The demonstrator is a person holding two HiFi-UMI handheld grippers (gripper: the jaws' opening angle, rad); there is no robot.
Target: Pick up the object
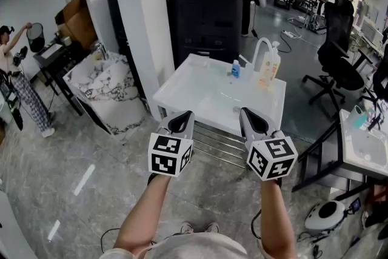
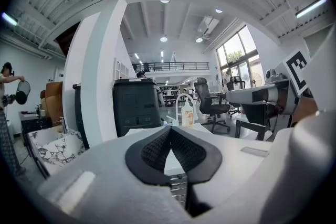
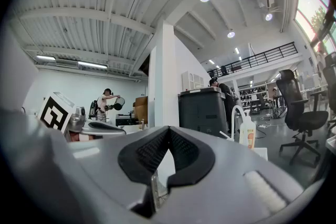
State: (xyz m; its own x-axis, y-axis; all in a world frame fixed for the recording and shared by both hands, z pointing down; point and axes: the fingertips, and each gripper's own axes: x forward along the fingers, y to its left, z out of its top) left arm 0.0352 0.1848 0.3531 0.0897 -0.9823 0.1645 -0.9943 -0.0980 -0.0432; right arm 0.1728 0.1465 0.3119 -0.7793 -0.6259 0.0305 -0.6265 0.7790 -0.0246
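A white sink basin (image 1: 200, 94) stands ahead of me with a white faucet (image 1: 259, 50) at its back. Beside the faucet are a pump bottle with an orange label (image 1: 268, 70) and a small blue bottle (image 1: 235, 70). My left gripper (image 1: 180, 120) and right gripper (image 1: 251, 118) hover side by side at the basin's near edge, short of both bottles. Both are shut with nothing between the pads. The left gripper view shows its jaws (image 2: 171, 131) closed, with the pump bottle (image 2: 187, 114) far ahead. The right gripper view shows closed jaws (image 3: 168, 131) and the same bottle (image 3: 247, 134).
A black cabinet (image 1: 206, 9) stands behind the basin, beside a white pillar (image 1: 145, 21). A black office chair (image 1: 336, 51) is at the right, above a second white basin (image 1: 364, 145). A marbled cover (image 1: 106, 91) and a person (image 1: 18, 82) are at the left.
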